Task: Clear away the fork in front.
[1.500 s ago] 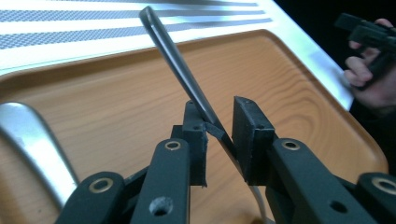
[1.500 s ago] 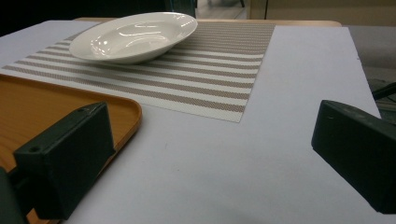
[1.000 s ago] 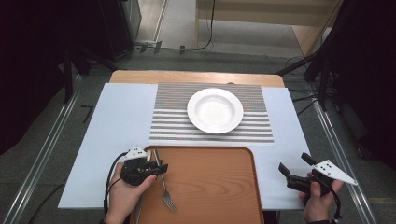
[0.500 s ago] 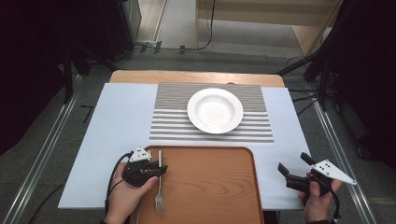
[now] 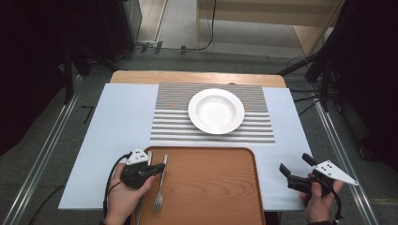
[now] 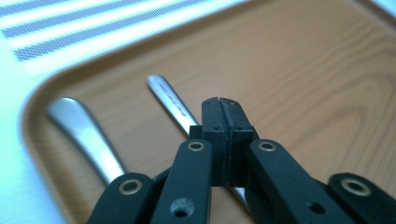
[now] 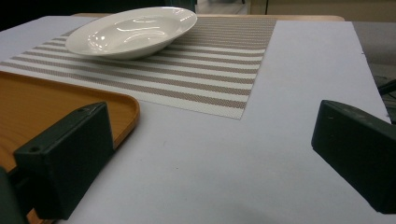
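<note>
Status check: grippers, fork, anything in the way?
Left gripper just closed on fork handle, in tray. Right gripper open, idle. Second utensil lies alongside.

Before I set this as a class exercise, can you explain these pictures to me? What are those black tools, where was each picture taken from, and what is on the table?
A person holds a hand-held two-jaw gripper in each hand. The high view looks down from above. Each of the other two views comes from a camera riding on one gripper.

On the table lie a striped placemat with a white plate and a wooden tray holding a fork.

The left gripper has just been closing and is now shut over the fork's handle. I cannot tell whether it pinches the handle. The right gripper is open and holds nothing.
</note>
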`<state>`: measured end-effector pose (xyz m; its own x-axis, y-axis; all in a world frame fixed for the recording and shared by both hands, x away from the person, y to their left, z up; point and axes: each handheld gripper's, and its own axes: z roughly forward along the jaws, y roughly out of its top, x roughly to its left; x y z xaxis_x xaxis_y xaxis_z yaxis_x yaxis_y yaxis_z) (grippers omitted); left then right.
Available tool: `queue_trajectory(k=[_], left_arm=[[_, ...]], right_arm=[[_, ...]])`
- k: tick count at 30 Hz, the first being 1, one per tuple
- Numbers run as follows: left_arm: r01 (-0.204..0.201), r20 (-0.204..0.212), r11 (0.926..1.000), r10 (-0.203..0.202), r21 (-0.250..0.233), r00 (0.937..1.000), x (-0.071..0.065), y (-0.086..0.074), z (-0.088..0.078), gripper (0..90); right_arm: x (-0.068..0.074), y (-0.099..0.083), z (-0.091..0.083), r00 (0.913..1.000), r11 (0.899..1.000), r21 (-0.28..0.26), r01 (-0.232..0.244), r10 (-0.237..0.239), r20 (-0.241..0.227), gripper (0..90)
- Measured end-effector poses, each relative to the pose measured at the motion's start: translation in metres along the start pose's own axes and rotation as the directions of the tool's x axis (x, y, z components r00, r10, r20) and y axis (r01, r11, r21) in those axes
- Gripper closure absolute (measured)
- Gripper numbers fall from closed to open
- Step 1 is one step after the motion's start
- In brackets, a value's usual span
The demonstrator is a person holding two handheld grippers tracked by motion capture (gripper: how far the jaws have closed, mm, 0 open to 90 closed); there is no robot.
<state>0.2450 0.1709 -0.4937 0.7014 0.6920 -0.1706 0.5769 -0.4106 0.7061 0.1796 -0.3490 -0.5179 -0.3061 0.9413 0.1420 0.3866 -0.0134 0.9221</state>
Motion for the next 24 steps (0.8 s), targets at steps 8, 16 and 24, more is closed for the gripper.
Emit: queue_trajectory(k=[8,16,24], left_arm=[[-0.039,0.004,0.9969,0.039,0.068,0.9992,-0.0062,-0.0004,0.0093,89.5],[-0.019,-0.001,0.9975,0.019,0.068,0.9998,-0.0008,-0.0023,0.0089,89.4],[-0.01,0.038,0.999,0.008,0.043,0.9992,0.0012,-0.0006,0.0015,89.4]], right_arm=[[0.0,-0.0001,0.0004,1.0,1.0,0.003,0.004,-0.004,0.001,0.0],[0.0002,-0.0002,0.0006,1.0,1.0,0.003,0.004,-0.004,0.002,0.0],[0.0,-0.0003,0.0007,1.0,1.0,0.004,0.004,-0.004,0.001,0.0]])
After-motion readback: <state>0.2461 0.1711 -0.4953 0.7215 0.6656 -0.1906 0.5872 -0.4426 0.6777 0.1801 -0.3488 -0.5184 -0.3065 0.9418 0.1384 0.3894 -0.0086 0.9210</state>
